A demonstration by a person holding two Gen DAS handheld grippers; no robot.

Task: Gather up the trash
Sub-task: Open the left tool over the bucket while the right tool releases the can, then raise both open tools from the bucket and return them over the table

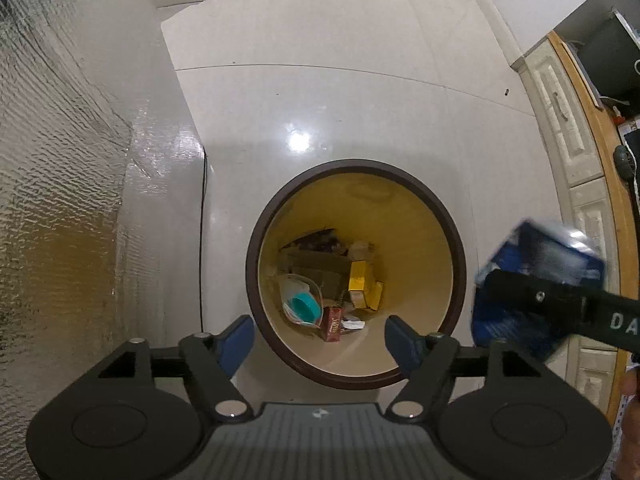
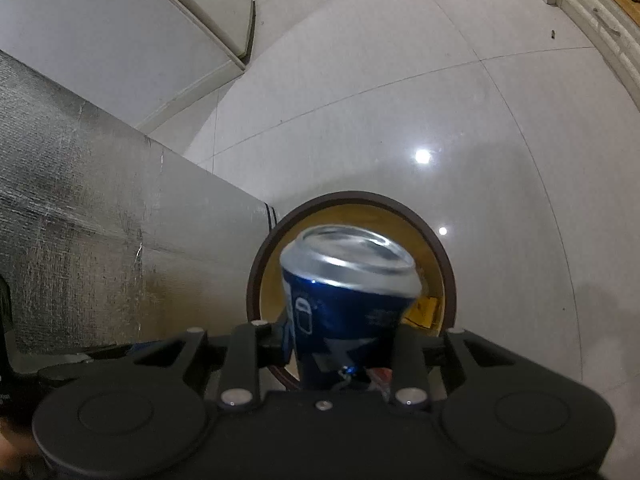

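A round trash bin [image 1: 454, 236] with a dark brown rim and yellow inside stands on the floor. It holds a yellow carton [image 1: 359, 283], a teal-lidded clear tub [image 1: 301, 307], a small brown box [image 1: 332, 323] and cardboard. My left gripper [image 1: 320, 336] is open and empty, just above the bin's near rim. My right gripper [image 2: 340, 340] is shut on a blue drink can [image 2: 344, 300] and holds it over the bin [image 2: 447, 276]. The can [image 1: 536, 280] and right gripper also show blurred at the right of the left wrist view.
A silvery foil-covered panel [image 1: 60, 200] stands left of the bin. White cabinet drawers [image 1: 568, 132] under a wooden counter edge [image 1: 600, 152] run along the right. A white appliance base [image 2: 168, 20] is at the far left. The floor [image 1: 340, 100] is glossy white tile.
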